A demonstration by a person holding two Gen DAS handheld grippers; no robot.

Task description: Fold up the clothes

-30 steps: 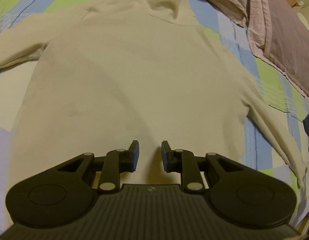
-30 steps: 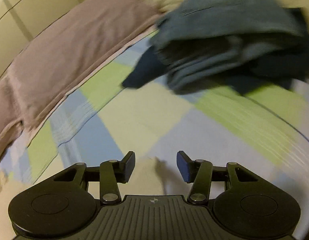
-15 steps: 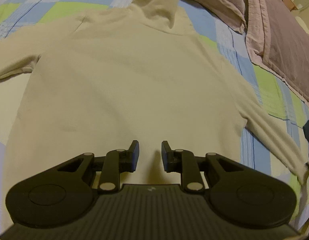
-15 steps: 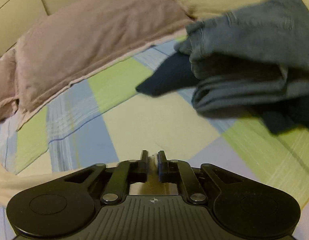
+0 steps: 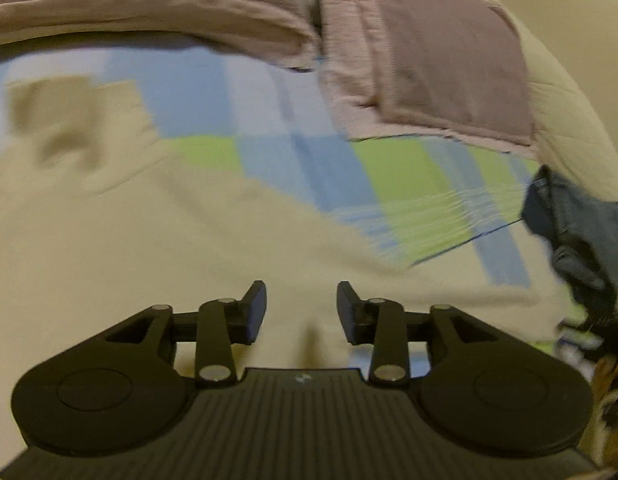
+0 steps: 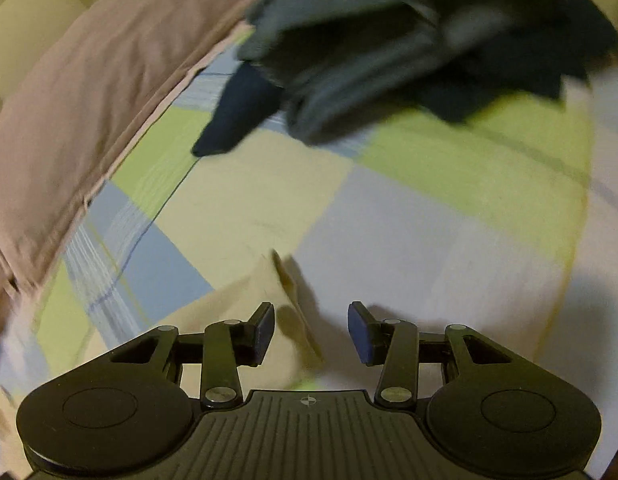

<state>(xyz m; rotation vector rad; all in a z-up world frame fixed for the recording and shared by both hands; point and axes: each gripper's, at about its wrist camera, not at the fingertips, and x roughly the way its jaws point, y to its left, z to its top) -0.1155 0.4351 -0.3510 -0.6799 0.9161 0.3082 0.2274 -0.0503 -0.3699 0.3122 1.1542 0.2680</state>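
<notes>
on a bed w/ a checked sheet (image 6: 409, 236) in blue, green & cream; mauve pillows (image 5: 425, 52) along the far edge, pile of dark blue clothes (image 6: 389, 52) near them. cream sweater (image 5: 149, 248) lies flat on the sheet, its sleeve end (image 6: 269, 300) reaching under the right gripper (image 6: 311, 328). left gripper (image 5: 301, 306) is over the sweater body, jaws opening, nothing between the pads. right gripper's jaws are opening too, sleeve end lying btwn them, pads not pressing on it.
</notes>
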